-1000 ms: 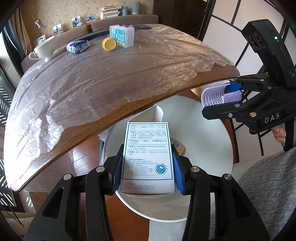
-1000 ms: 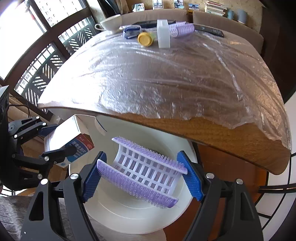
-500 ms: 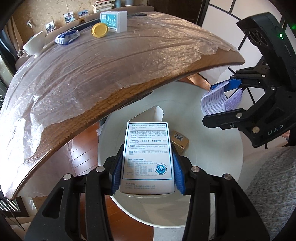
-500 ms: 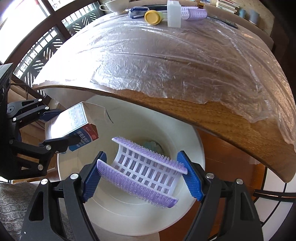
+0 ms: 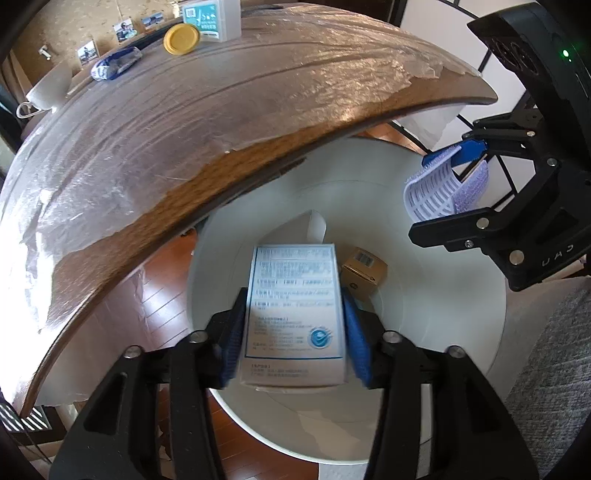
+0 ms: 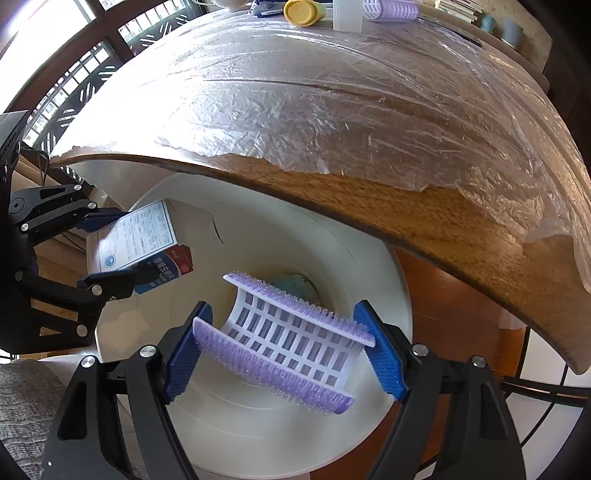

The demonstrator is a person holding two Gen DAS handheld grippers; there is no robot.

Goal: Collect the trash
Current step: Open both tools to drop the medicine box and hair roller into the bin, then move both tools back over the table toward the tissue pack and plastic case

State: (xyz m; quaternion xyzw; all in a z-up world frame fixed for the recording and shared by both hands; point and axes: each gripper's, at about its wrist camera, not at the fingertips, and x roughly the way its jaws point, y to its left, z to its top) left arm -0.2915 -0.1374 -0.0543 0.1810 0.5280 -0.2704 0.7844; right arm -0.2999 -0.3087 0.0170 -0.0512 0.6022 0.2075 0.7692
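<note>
Two pieces of trash sit in my tools, both hanging over the mouth of the white bin (image 5: pixel 461 398); nearest to me, my left gripper (image 5: pixel 293 339) is clamped on the printed carton (image 5: pixel 295 306), blue pads pressing its two long sides, its long axis running straight ahead along the fingers and tipped down into the bin; my right gripper (image 6: pixel 284 354) pinches the purple hair roller (image 6: pixel 291 339) by its two ends, its long axis lying crosswise between the pads. Straight below each piece lies open bin, so I judge the coming move is simply a release, neither arm nearer than the other; the carton hangs toward the bin's left wall, the roller nearer the middle. Deeper down, a small brown box (image 5: pixel 364 267) rests on the bin floor just right of the carton; beyond, the film-covered wooden table (image 6: pixel 369 206) overhangs the far rim; far across it stand a yellow cap (image 5: pixel 181 39) and a white packet (image 5: pixel 212 20).
</note>
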